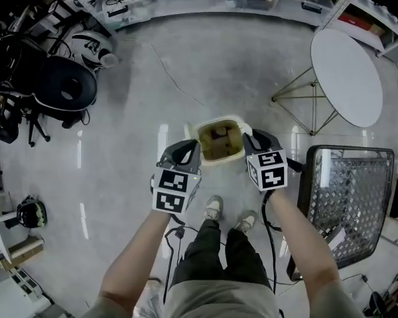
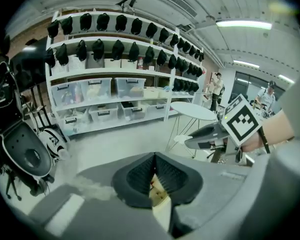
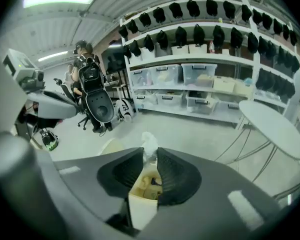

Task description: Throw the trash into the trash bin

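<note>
**Delivery step: paper wad hanging at the bin mouth**

Trash bin (image 1: 220,160), cream and open-topped, is standing on the grey floor (image 1: 186,71) at 12 o'clock from the person's shoes (image 1: 214,209). It is already holding some rubbish.

- Left gripper (image 1: 189,152) is hanging at the bin's 8 o'clock corner and right gripper (image 1: 252,144) at its 4 o'clock, both overlapping the rim in the head view.
- Right fingers (image 3: 177,176) are pinching a crumpled white paper wad (image 3: 149,143) at their tips, and the bin's inside is showing through the gap below them.
- Left fingers (image 2: 135,179) are pressing together at the tips, with nothing visible between them.

Judgement: the carry is looking nearly complete, and the release is the step in hand.

Next move is calling for the right tips to sit centred over the opening, toward 10 o'clock from where they are hanging. The fingers should then be spreading so the wad is dropping clear of the rim.

Risk: light paper may be clinging to a pad or catching the edge.

Round white table (image 1: 348,78) is standing well apart at 2 o'clock.
</note>
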`<control>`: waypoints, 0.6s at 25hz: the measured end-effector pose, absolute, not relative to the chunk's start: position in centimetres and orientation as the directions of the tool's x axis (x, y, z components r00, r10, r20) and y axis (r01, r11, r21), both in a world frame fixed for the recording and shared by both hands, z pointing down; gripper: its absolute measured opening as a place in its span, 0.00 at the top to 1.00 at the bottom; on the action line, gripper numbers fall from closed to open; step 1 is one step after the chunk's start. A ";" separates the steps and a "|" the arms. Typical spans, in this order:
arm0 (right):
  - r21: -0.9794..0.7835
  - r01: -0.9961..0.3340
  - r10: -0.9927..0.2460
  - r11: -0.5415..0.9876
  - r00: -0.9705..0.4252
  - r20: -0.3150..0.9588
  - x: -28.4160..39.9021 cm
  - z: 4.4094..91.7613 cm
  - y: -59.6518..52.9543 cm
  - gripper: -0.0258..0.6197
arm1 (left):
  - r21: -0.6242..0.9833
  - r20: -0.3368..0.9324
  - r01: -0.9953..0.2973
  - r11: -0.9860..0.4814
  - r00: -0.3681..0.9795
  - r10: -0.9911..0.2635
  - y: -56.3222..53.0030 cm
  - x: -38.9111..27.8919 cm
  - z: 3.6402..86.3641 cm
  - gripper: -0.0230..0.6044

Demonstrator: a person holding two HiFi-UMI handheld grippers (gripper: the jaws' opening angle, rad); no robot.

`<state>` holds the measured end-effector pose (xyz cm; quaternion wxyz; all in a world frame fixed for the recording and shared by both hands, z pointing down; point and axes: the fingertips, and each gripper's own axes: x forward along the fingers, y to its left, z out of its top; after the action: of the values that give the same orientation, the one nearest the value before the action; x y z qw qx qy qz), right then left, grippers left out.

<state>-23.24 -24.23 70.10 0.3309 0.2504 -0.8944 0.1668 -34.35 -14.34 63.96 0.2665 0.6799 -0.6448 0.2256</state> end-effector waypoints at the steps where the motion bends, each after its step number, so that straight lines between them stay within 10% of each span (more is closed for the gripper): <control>1: -0.174 -0.571 -0.312 0.802 -0.649 0.693 -23.6 71.7 -23.9 0.82 | 0.077 0.657 -0.997 -0.016 0.063 -0.751 -14.1 -34.8 64.9 0.96; 15: -0.120 -0.498 -0.167 0.859 -0.493 0.854 -25.3 88.7 -20.4 0.82 | 0.130 0.712 -0.990 0.050 0.058 -0.700 -11.6 -37.1 74.9 0.96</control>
<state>-25.29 -20.36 88.72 0.4635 0.1966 -0.8454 0.1787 -37.14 -11.59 74.91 0.3233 0.6515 -0.6486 0.2244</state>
